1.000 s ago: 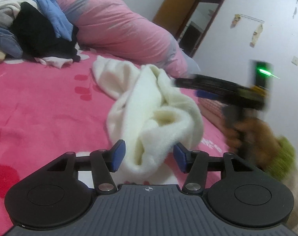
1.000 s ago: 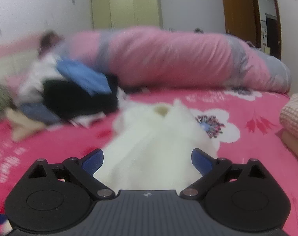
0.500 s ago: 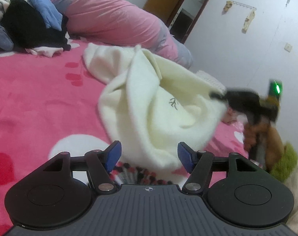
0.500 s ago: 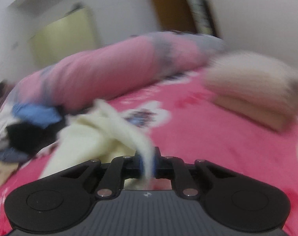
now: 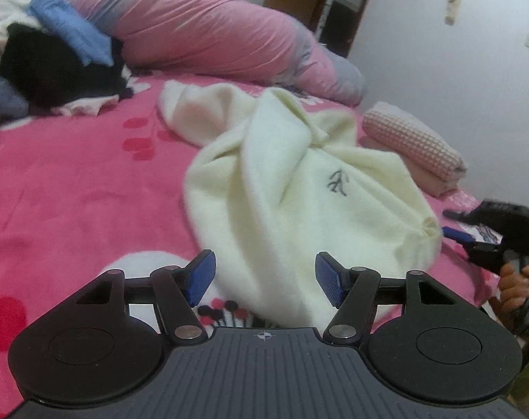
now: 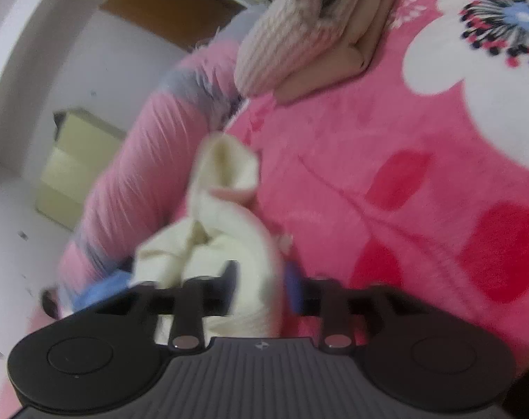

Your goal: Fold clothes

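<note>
Cream fleece is what I have in front of me: a soft, pale yellow-white garment (image 5: 299,188) with a small dark embroidered mark, lying bunched and twisted on the bright pink flower-printed blanket (image 5: 72,192) that covers the bed. My left gripper (image 5: 264,276) hovers over its near end with the blue pads spread apart; the cloth runs between them, but neither pad presses on it, so it grips nothing. My right gripper (image 6: 261,289) is rolled far over to one side, and its view is blurred. Its jaws are opening, with a fold of the same cream cloth passing between them; the fabric lies against the blue pad (image 6: 294,291) on one side, and I cannot tell whether it is still pinched. In the left view that gripper (image 5: 453,225) sits at the garment's far right edge, just beside a small rolled hem, with my hand (image 5: 515,286) curled around its handle.

Behind the garment a long pink and grey rolled quilt (image 5: 208,31) lies across the bed. At its left end sits a heap of unfolded clothes (image 5: 51,59), black, blue and white. To the right, near the wall, rests a folded beige waffle-knit piece (image 5: 411,139) on top of another folded tan one.
</note>
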Demonstrator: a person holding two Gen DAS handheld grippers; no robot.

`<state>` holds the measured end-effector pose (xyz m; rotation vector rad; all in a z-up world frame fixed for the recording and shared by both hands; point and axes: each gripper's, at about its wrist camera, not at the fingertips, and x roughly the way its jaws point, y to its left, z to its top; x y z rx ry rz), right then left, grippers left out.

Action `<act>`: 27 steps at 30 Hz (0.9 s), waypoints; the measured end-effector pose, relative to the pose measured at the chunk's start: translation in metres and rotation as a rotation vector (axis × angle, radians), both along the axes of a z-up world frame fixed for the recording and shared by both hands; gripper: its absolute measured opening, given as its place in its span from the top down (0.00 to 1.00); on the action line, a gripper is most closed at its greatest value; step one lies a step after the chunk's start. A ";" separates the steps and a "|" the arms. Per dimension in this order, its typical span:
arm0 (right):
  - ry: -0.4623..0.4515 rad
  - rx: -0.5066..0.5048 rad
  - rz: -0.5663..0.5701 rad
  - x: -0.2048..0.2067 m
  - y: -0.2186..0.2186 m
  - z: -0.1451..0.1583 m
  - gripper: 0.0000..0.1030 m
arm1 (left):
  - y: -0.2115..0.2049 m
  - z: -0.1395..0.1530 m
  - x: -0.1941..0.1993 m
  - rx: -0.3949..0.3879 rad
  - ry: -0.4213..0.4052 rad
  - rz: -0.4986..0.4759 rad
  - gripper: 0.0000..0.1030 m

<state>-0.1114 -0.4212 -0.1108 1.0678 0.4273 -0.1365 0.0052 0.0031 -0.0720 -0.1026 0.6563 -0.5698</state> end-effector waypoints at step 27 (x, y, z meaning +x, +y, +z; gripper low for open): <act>0.078 -0.020 0.262 0.075 -0.038 -0.006 0.38 | -0.057 -0.033 -0.031 -0.256 0.357 0.190 0.41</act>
